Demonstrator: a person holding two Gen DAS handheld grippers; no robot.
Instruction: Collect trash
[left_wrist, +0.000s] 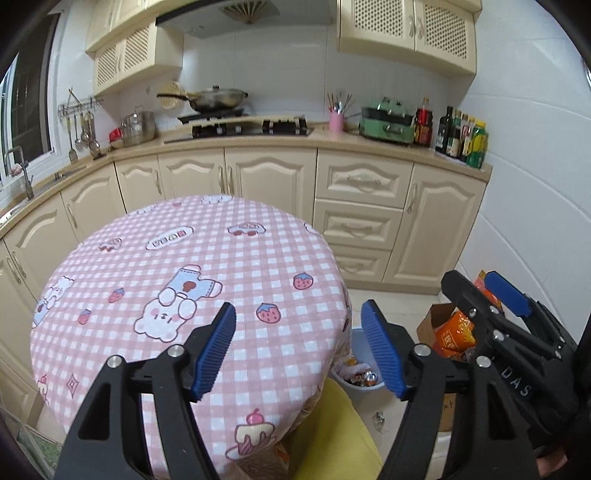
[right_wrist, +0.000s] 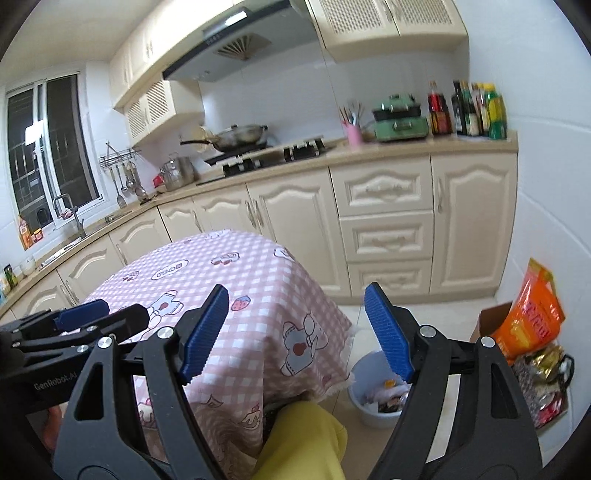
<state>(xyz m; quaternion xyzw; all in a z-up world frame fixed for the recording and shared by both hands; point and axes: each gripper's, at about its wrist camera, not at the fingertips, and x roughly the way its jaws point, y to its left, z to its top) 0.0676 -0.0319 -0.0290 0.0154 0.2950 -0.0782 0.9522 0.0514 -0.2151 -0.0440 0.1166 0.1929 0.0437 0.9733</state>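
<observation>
I hold the left hand-held gripper spread wide above the near edge of the table, with nothing between its blue pads. The right hand-held gripper is just as wide open and carries nothing; in the left wrist view it shows at the right side, beside the left one and over the floor. The trash I can make out lies below and ahead of both: a pale blue bin stands on the floor just beside the hanging pink checked tablecloth, with crumpled wrappers inside it. From the right wrist view the bin sits under the right finger of that gripper. Further right, near the wall, an open cardboard box holds an orange snack bag, with more foil packets beside it. A yellow trouser leg fills the lower middle.
</observation>
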